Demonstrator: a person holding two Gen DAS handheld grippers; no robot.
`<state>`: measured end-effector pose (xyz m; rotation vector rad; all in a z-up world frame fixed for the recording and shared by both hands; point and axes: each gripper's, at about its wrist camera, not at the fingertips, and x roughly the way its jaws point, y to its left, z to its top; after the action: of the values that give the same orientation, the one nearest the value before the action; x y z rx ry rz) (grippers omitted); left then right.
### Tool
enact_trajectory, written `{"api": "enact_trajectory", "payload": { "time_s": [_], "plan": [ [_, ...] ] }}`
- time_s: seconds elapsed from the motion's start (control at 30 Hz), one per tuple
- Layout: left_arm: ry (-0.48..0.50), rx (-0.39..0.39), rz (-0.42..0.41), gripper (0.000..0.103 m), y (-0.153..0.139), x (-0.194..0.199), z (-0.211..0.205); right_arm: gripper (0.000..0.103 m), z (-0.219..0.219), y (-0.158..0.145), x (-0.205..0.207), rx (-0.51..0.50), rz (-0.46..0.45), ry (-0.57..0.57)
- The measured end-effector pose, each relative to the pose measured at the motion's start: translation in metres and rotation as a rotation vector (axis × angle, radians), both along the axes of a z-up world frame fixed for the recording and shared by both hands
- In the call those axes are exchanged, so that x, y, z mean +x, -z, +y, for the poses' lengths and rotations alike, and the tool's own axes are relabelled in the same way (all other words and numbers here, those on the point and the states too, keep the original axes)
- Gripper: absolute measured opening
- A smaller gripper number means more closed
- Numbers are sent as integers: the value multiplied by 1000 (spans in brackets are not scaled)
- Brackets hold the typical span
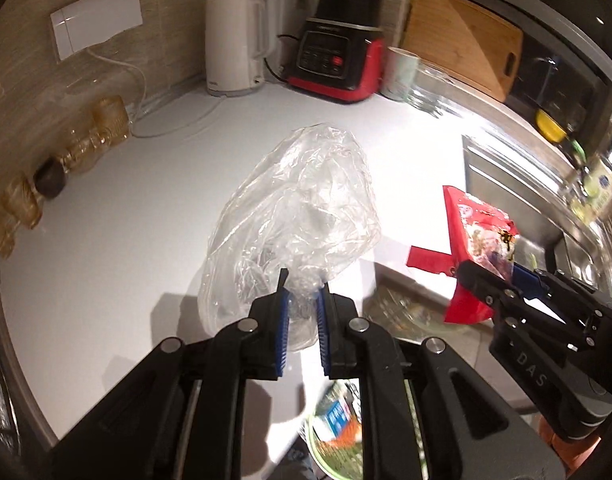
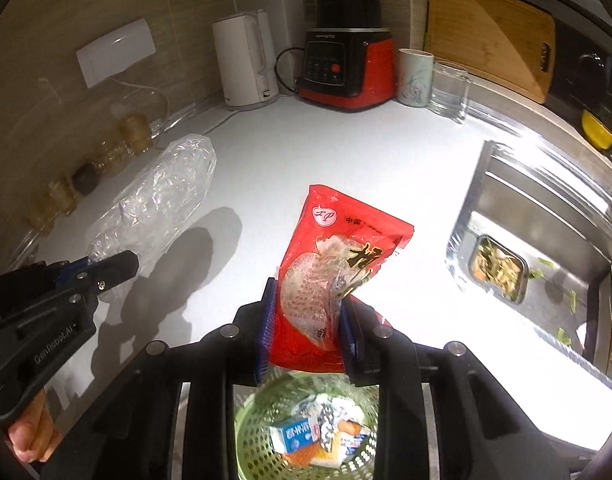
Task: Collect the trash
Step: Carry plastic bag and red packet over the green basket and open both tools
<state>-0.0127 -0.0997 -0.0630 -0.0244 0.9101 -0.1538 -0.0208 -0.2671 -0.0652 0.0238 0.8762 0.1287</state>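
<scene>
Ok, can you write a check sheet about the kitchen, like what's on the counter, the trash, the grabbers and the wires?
Surface: white counter, brightly lit.
Job's things: clear plastic bag and red snack packet, both held up; green basket below with cartons inside.
Clutter: amber jars along the wall.
Grippers: left gripper shut on the bag; right gripper shut on the packet.
Cables: white cord from the wall socket; black cord behind the blender.
Surroundings: kettle, cup, glass, cutting board, sink with food scraps.
</scene>
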Motion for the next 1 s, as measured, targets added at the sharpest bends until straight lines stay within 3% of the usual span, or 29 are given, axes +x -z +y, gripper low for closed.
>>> {"api": "enact_trajectory", "payload": {
  "time_s": [0.2,0.4,0.7,0.87,0.93,1.0],
  "plan": [
    [75,39,60,12,27,-69,-41,29,-42,5,-84,35,8,42],
    [138,59,190,12,95,-109,-81,29,-60,18,-134,34,28,53],
    [149,81,322,15,196,-105,-109,29,-63,58,-150,18,98,15],
    [141,119,352,25,217,-97,-113,29,-65,86,-147,7,152,13],
    [129,103,358,37,215,-95,-112,29,-65,92,-143,2,166,5],
    [121,89,349,42,210,-94,-107,29,-65,96,-139,7,173,0]
  ]
}}
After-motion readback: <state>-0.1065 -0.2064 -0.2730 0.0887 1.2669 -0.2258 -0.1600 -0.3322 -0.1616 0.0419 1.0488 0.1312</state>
